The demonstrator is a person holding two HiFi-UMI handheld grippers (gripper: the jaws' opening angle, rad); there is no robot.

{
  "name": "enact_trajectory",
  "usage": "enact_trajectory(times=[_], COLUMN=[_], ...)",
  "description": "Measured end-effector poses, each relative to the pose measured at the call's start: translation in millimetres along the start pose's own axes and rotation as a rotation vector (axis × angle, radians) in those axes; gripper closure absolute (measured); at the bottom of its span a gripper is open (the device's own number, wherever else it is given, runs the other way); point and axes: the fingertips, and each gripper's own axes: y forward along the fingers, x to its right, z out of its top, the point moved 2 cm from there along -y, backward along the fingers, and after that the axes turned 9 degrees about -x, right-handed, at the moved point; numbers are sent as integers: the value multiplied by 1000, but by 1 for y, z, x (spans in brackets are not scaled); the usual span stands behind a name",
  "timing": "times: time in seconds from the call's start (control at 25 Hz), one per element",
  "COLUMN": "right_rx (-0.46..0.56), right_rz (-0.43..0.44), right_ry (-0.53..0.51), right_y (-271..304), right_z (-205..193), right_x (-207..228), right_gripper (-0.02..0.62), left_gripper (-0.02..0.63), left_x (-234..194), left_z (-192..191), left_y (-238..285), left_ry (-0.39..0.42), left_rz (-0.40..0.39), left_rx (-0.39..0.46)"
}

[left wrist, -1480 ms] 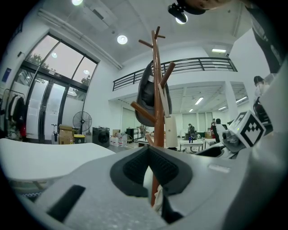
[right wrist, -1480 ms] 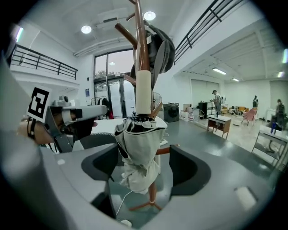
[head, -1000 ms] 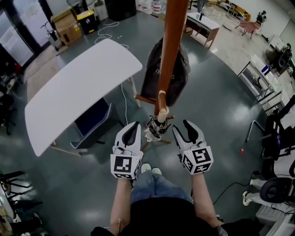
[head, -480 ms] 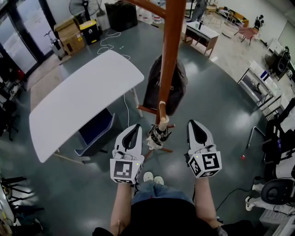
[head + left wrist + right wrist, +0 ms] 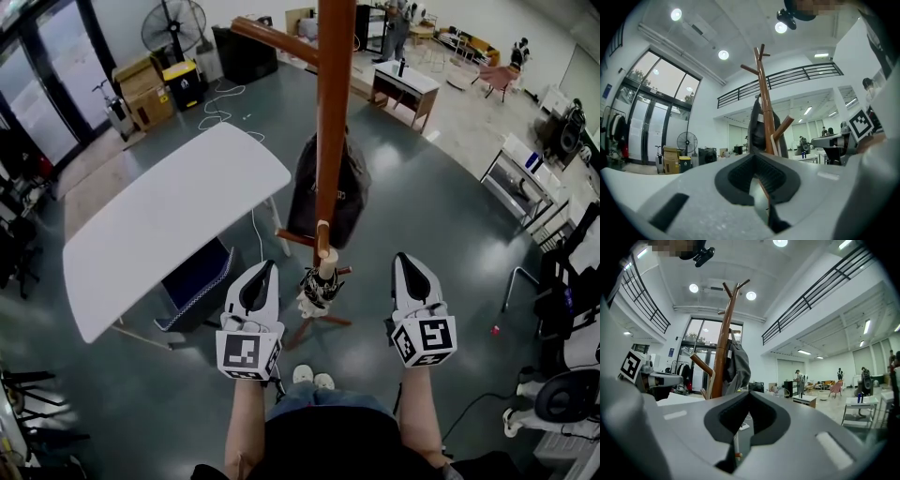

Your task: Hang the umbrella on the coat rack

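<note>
Umbrella (image 5: 317, 289) hangs on coat rack (image 5: 328, 141); left gripper (image 5: 265, 268) and right gripper (image 5: 404, 259) are closed (both empty).

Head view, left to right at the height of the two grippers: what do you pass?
white table → left gripper → folded umbrella, hanging on the coat rack → right gripper
</note>
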Motion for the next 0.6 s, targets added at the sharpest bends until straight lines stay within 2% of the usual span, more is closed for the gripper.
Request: enact_trajectory(times=[0.4,0.6], right_rx=[11,4], right_rz=[12,10], right_ry=[17,-8], right_y=[-5,-5], right_z=[-1,-1], right_x=[1,-1], right_gripper=[589,589], left_gripper=[599,599], left_x=[3,3], left_z=[2,0], left_y=[-3,-4], left_ry=[0,-3], left_rz=[-1,-4], left_rx=[2,-1])
